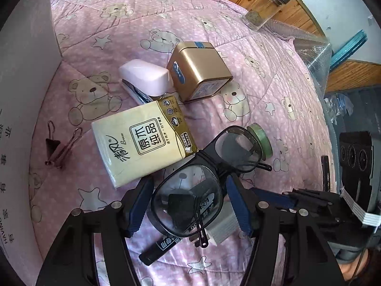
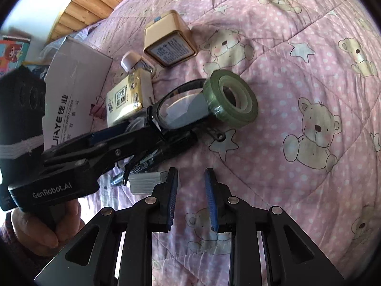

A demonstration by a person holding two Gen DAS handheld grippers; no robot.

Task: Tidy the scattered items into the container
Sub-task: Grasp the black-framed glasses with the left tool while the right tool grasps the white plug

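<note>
Straddling one lens of the black-framed folded glasses [image 1: 209, 178], the left gripper [image 1: 190, 205] has its blue-padded fingers [image 1: 140, 208] spread on either side, not yet clamped. The white cardboard box [image 1: 28, 95] stands far left, beyond the black binder clip [image 1: 53, 145]. The glasses' long axis runs away up-right towards the green tape roll [image 2: 232, 95]. Further right, the right gripper [image 2: 190, 200] hovers released and empty over the pink bear-print quilt [image 2: 297, 59].
</note>
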